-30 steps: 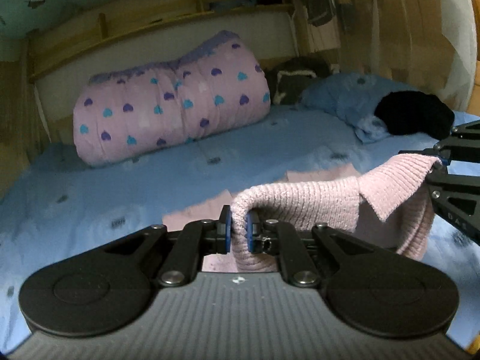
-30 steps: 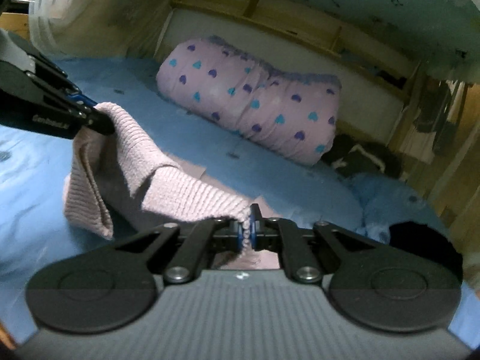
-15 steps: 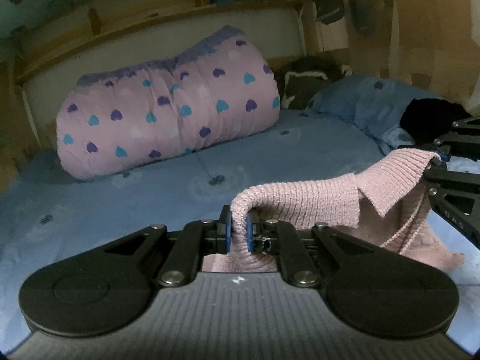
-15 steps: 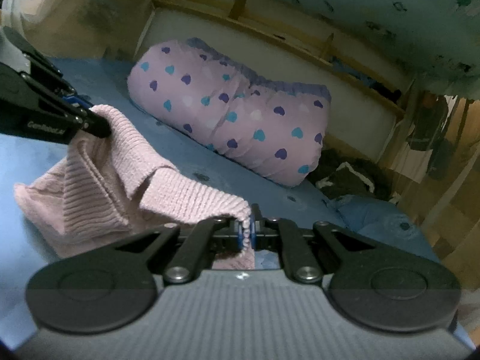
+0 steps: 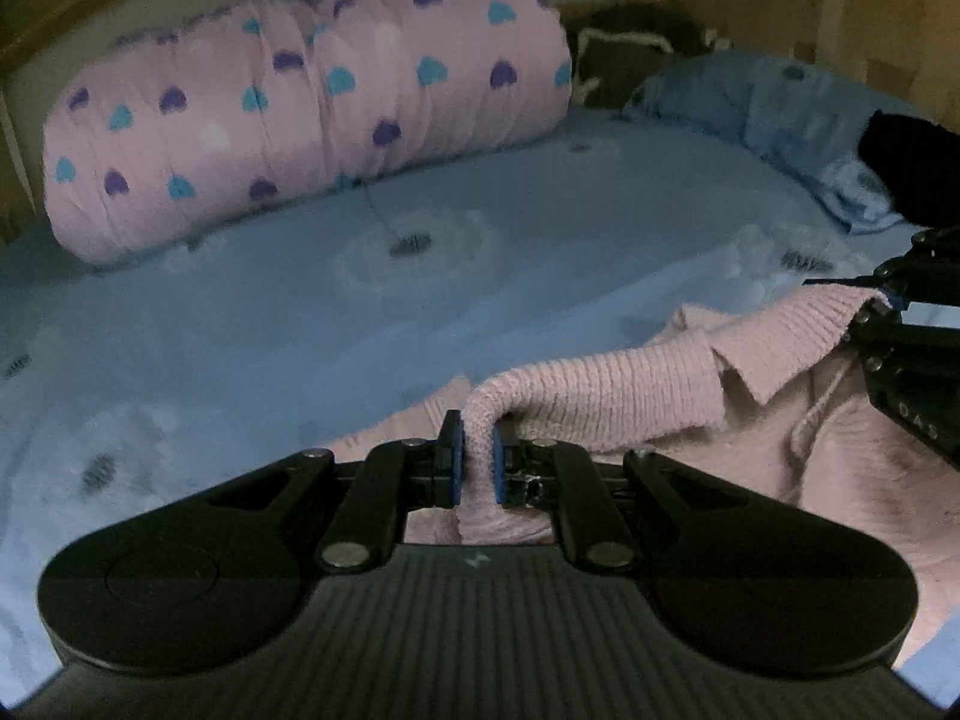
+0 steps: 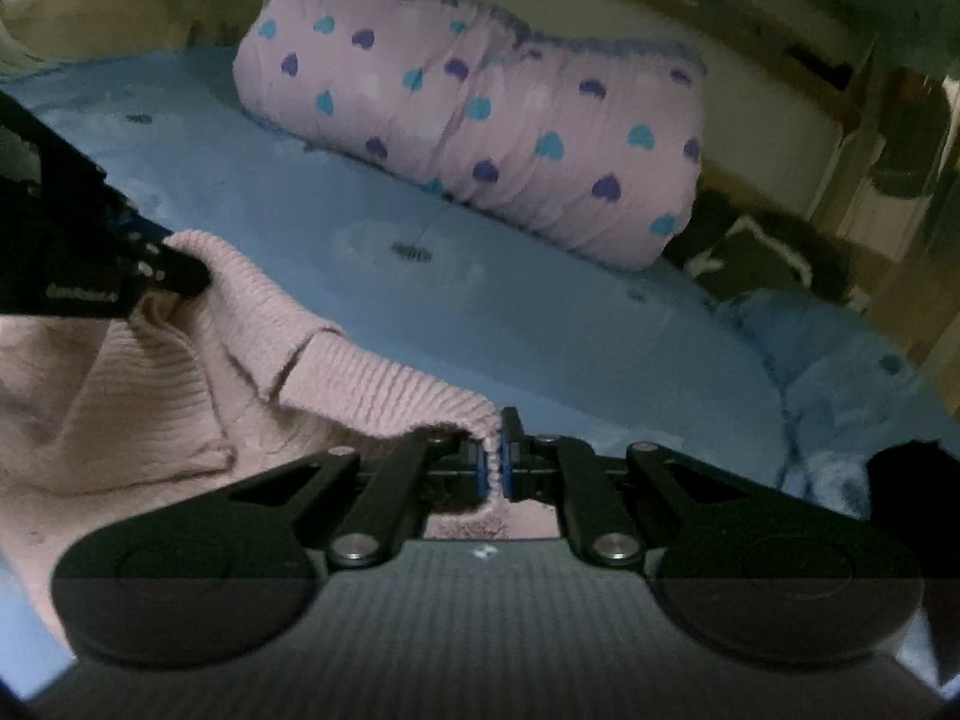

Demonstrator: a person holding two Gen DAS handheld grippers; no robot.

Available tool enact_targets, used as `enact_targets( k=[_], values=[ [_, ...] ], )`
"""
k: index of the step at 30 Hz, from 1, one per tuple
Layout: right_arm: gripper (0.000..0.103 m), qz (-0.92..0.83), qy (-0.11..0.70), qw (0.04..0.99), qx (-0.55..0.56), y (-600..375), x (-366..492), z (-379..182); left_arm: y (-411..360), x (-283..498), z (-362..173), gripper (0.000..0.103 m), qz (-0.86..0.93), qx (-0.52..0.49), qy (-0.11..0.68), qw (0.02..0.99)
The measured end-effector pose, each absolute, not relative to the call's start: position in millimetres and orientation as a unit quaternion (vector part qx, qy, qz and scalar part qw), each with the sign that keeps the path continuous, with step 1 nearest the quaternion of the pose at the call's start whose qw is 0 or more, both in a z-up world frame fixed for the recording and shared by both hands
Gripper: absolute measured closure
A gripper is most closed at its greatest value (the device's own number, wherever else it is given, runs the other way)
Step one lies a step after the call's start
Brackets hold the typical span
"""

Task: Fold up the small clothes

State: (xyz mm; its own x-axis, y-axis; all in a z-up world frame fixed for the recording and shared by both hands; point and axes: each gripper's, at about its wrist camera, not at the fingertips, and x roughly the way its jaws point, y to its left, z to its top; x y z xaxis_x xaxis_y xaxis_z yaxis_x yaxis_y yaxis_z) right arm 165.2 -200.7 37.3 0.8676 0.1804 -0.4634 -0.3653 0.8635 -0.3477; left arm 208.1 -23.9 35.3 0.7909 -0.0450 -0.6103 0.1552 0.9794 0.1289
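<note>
One blue bed sheet [image 5: 360, 324] fills both frames; one heart-print quilt roll [image 5: 300, 102] is seen upper centre. One pink knit garment [image 5: 630, 390] is draped lower centre, one ribbed edge pinched by left gripper [image 5: 477, 468], another by right gripper [image 6: 495, 462], both angled down.

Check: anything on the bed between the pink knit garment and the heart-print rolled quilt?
Nothing: only bare blue bedsheet separates the pink knit garment from the heart-print rolled quilt, in both wrist views.

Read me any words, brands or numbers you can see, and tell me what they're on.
"DAS": white letters on the side of the right tongs, cut off by the frame edge, likely part of a longer word.
White lettering on the side of the left tongs: too blurred to read.
Pink knit garment: no text visible.
</note>
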Motion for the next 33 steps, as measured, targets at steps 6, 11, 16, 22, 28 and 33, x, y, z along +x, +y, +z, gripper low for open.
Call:
enact_targets(
  k=[6, 11, 16, 22, 28, 33],
  values=[
    [0.095, 0.152, 0.261, 0.929, -0.214, -199.0, 189.2, 8.5, -26.6, 220.3, 12.6, 0.090, -0.054, 0.094, 0.340, 0.934],
    [0.093, 0.156, 0.292, 0.922, -0.201, -199.3, 196.9, -6.2, -30.9, 215.2, 22.8, 0.088, -0.049, 0.088, 0.346, 0.933],
    [0.080, 0.157, 0.290, 0.927, -0.180, -204.6, 192.9, 8.3, -27.9, 201.0, 47.1, 0.071, -0.050, 0.075, 0.336, 0.938],
    [0.059, 0.147, 0.269, 0.940, -0.152, -221.8, 173.4, 34.9, -30.8, 170.7, 75.6, 0.050, -0.050, 0.091, 0.316, 0.943],
    [0.059, 0.144, 0.263, 0.946, -0.121, -233.5, 142.2, 53.9, -30.8, 133.4, 87.1, 0.047, -0.052, 0.090, 0.319, 0.942],
    [0.058, 0.161, 0.268, 0.943, -0.116, -235.8, 115.3, 55.5, -31.8, 106.7, 77.3, 0.046, -0.062, 0.094, 0.331, 0.937]
  ],
)
